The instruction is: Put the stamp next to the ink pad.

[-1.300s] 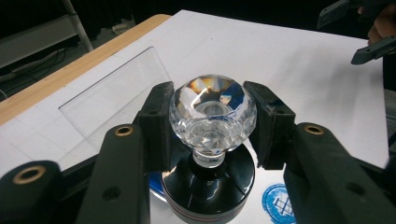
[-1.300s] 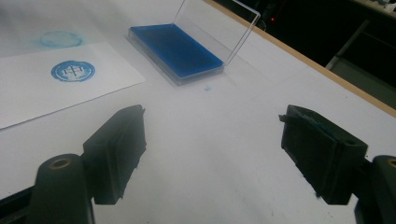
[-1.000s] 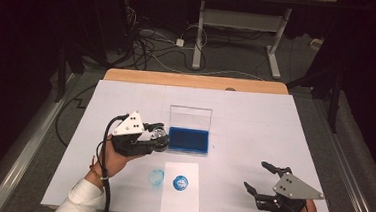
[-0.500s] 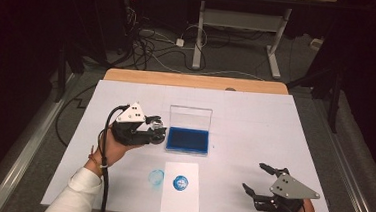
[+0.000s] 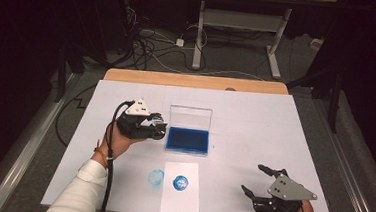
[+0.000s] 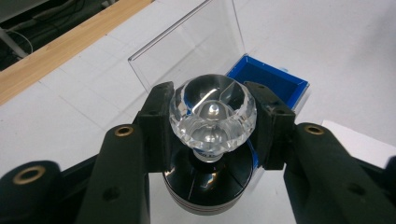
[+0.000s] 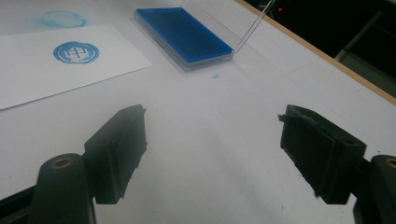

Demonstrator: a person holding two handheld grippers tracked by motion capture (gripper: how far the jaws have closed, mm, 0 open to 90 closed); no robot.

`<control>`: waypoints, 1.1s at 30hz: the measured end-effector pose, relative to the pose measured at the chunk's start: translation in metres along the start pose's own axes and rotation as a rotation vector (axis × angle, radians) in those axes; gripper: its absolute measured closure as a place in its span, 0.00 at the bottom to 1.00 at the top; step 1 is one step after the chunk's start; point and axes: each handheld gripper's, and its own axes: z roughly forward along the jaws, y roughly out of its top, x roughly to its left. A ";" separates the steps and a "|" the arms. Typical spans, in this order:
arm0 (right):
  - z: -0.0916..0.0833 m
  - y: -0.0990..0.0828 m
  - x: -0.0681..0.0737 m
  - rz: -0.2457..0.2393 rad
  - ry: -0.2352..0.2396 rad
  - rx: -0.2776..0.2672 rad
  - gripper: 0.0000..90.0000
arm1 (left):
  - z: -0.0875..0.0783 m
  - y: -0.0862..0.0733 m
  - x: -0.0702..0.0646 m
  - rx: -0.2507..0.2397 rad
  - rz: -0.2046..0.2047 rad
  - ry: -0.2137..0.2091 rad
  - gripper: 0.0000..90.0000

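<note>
My left gripper [image 5: 155,128] is shut on a stamp with a clear faceted knob [image 6: 212,112] and a black round base [image 6: 208,183]. It hovers just left of the blue ink pad [image 5: 188,140], whose clear lid [image 5: 190,117] stands open. In the left gripper view the ink pad [image 6: 268,79] lies just beyond the knob. A white sheet [image 5: 181,186] near the front edge carries a round blue stamp print [image 5: 181,183]. My right gripper [image 5: 258,182] rests open at the front right, nothing between its fingers [image 7: 116,149]. Its view shows the ink pad [image 7: 182,35] and the print [image 7: 75,52].
A faint blue ring smudge [image 5: 156,177] marks the white table cover [image 5: 255,120] left of the sheet. A wooden table edge [image 5: 193,80] runs along the back. Cables [image 5: 150,43] and a desk frame [image 5: 236,29] lie on the dark floor beyond.
My left gripper has carried the stamp a little back and right, toward the ink pad. The right gripper has stayed where it was.
</note>
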 end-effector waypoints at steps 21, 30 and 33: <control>0.003 0.000 0.003 -0.030 0.004 0.031 0.26 | 0.027 -0.013 0.009 0.056 -0.044 0.019 0.60; 0.003 0.000 0.003 -0.035 0.006 0.037 0.26 | 0.029 -0.024 0.014 0.059 -0.075 0.026 0.60; 0.004 0.000 0.004 -0.035 0.007 0.038 0.26 | 0.031 -0.027 0.014 0.065 -0.074 0.032 0.60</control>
